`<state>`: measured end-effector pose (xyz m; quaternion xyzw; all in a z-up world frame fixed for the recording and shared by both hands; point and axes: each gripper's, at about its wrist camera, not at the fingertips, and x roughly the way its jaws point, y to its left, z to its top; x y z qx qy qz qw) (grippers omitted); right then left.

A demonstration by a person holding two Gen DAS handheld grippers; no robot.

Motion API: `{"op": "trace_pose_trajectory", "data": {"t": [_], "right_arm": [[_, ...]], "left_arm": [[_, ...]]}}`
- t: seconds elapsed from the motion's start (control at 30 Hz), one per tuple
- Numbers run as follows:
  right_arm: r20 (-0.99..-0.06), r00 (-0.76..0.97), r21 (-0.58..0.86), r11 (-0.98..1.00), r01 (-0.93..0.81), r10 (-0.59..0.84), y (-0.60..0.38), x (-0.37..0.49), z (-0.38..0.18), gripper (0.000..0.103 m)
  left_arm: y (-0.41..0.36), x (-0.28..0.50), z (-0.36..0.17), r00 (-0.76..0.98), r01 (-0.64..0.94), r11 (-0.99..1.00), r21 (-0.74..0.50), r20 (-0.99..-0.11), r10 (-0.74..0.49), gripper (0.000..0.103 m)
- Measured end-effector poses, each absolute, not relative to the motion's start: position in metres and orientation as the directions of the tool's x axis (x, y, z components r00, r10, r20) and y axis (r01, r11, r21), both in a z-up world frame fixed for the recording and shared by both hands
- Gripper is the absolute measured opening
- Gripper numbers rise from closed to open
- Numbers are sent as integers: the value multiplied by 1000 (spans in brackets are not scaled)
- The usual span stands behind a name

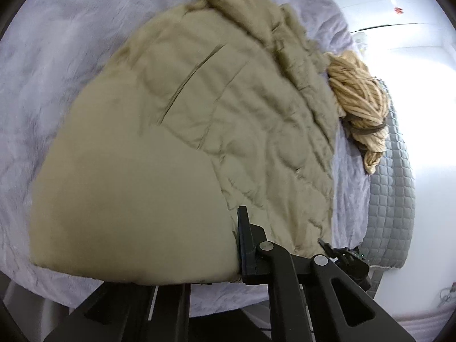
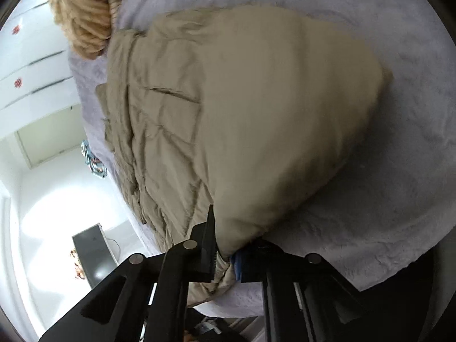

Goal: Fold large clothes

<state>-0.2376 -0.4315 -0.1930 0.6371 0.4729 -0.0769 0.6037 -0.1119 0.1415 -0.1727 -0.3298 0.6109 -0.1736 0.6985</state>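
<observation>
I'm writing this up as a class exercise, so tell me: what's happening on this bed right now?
A person is folding a padded khaki jacket on a bed covered by a lilac fleece blanket. Each hand-held gripper pinches the garment's near edge: the left hand-held gripper on one corner, the right hand-held gripper on another. A smooth flap is already doubled over the quilted part. A beige knitted item lies beside the jacket, untouched.

The right gripper (image 2: 225,253) is clamped on the near edge of a khaki quilted jacket (image 2: 228,108), which lies bunched on a bed with a pale lavender fleece cover (image 2: 399,171). A tan chunky-knit garment (image 2: 82,20) lies just beyond the jacket's far end.
</observation>
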Motion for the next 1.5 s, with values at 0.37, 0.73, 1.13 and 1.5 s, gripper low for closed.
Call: {"op": "trace_pose_trajectory", "data": {"t": [0.37, 0.73, 1.13, 1.5], "right_arm": [[-649, 560, 760, 450, 468, 514, -446, -127, -88, 7], [-644, 532, 738, 628, 245, 549, -463, 59, -34, 7], [-736, 458, 670, 639, 378, 500, -471, 185, -155, 7], [-759, 456, 643, 646, 410, 465, -467, 199, -181, 10]], "left_arm": [[125, -45, -77, 382, -36, 734, -678, -688, -617, 12], [98, 104, -24, 556, -17, 831, -557, -696, -455, 12], [68, 235, -136, 442, -40, 916, -398, -830, -341, 12], [73, 258, -164, 422, -34, 896, -443, -819, -389, 21]]}}
